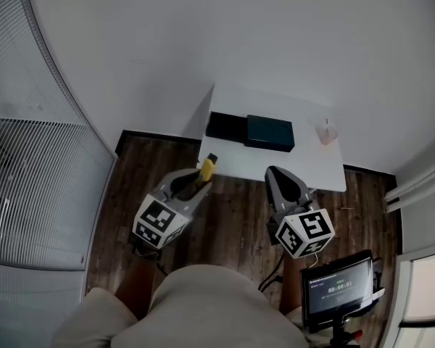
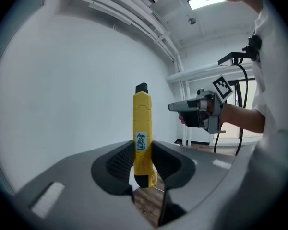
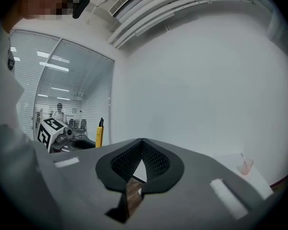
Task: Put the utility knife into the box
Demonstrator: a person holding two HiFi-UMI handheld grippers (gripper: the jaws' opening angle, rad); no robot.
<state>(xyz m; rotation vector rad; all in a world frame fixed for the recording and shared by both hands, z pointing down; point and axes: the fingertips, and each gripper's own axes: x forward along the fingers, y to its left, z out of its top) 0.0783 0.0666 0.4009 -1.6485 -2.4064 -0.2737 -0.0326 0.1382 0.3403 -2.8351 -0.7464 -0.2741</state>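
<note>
My left gripper (image 1: 201, 180) is shut on a yellow utility knife (image 1: 207, 168) with a black tip, which stands upright between the ribbed pads (image 2: 119, 161). In the left gripper view the knife (image 2: 142, 133) rises above the jaws, against the white wall. The dark teal box (image 1: 270, 133) lies on the white table (image 1: 239, 158), with a black lid-like part (image 1: 226, 127) to its left. Both grippers hover over the wooden floor just before the table's front edge. My right gripper (image 1: 277, 174) is shut and empty, its jaw tips (image 3: 142, 145) meeting. From the right gripper view the knife (image 3: 100, 134) shows at left.
A small clear cup (image 1: 327, 132) stands at the table's right end, also seen as a cup (image 3: 245, 166) in the right gripper view. A monitor on a stand (image 1: 341, 285) is at lower right. White walls sit behind the table; a glass partition with blinds (image 1: 29, 180) runs along the left.
</note>
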